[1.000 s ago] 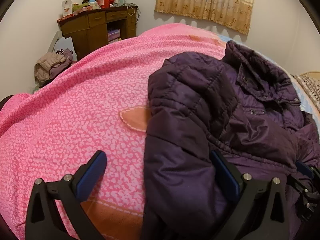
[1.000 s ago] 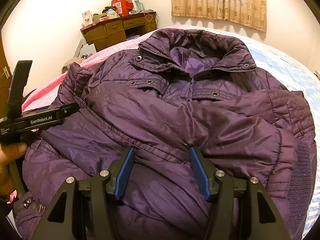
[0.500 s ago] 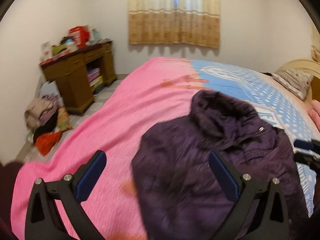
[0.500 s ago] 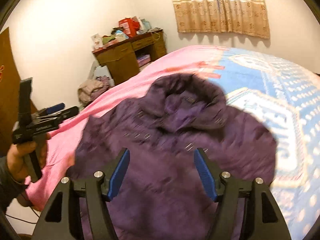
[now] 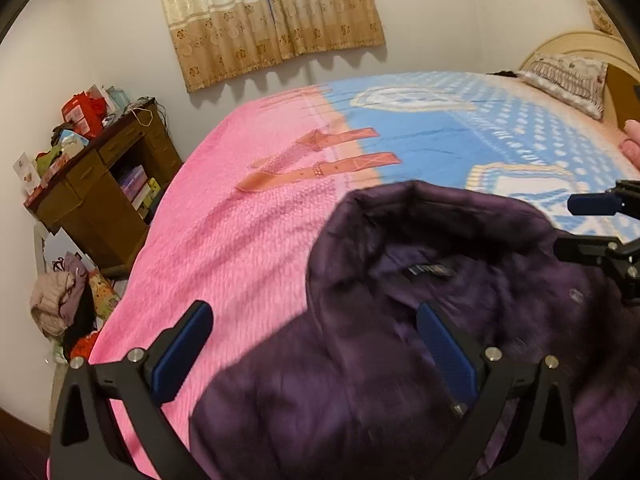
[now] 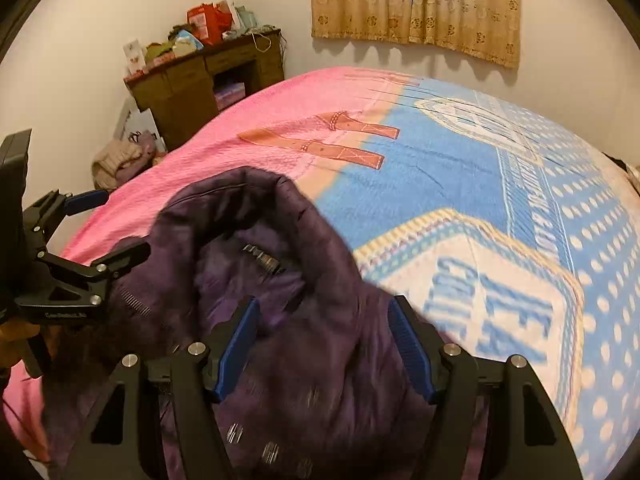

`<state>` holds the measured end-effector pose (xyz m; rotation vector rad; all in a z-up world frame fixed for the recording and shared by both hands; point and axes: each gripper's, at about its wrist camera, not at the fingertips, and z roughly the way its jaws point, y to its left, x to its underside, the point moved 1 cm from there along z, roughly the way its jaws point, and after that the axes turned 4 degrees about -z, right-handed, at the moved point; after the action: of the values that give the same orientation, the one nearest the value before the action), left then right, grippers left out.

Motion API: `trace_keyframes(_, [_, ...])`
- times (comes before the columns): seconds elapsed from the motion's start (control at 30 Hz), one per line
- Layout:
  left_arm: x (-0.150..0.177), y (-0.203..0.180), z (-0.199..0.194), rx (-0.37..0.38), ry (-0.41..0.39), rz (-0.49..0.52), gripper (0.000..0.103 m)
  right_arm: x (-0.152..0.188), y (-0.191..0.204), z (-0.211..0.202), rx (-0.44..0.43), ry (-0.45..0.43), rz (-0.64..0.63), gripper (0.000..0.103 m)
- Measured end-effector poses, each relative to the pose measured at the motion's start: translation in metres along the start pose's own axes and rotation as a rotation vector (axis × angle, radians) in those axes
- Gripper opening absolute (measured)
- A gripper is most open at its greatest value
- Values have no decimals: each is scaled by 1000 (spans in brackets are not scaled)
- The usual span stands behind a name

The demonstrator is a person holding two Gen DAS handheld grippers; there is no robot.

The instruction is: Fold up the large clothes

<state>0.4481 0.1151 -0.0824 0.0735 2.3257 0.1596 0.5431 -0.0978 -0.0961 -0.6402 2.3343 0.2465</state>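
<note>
I see the bed (image 5: pixel 280 208) filling both views, pink on the left and blue on the right. The purple jacket (image 5: pixel 400 340) lies bundled at its near edge, collar toward the far wall; its sleeves seem tucked in, though blur hides how neat the fold is, so I judge one or two folds remain. My left gripper (image 5: pixel 312 344) is spread wide above the jacket's left edge, empty. My right gripper (image 6: pixel 322 344) hangs partly spread over the right shoulder, pinching nothing.

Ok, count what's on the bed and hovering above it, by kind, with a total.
Purple jacket: 1
Blanket, pink and blue: 1
Pillow: 1
Grippers, left gripper and right gripper: 2
Total: 5
</note>
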Motion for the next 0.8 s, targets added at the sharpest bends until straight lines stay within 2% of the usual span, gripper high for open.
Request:
trace_keyframes(0.17, [-12, 2, 32, 33, 51, -33, 98, -19, 6, 32, 10, 16, -45, 67])
trace_keyframes(0.23, [-13, -3, 37, 59, 57, -22, 96, -22, 7, 41, 31, 28, -70, 67])
trace_keyframes(0.3, [-13, -7, 40, 52, 56, -1, 95, -23, 5, 51, 43, 41, -93, 63])
trace_keyframes(0.33, [-14, -9, 44, 53, 61, 10, 91, -21, 4, 55, 39, 52, -93, 51])
trace_keyframes(0.37, [-13, -12, 47, 58, 73, 24, 87, -19, 2, 60, 37, 71, -87, 28])
trace_keyframes(0.4, [-12, -15, 50, 61, 88, 40, 70, -17, 0, 64, 35, 88, -85, 20])
trace_keyframes(0.43, [-12, -17, 52, 76, 103, 52, 44, -14, -1, 65, 39, 92, -88, 18])
trace_keyframes(0.5, [-9, -18, 50, 83, 109, 78, 21, -10, 1, 57, 36, 78, -109, 14])
trace_keyframes(0.6, [-8, -17, 33, 103, 75, 106, 16, -5, 3, 38, 40, 54, -135, 12])
trace_keyframes(0.8, [1, -9, -15, 144, -8, 187, 14, 6, 0, 9, 78, 23, -173, 11])
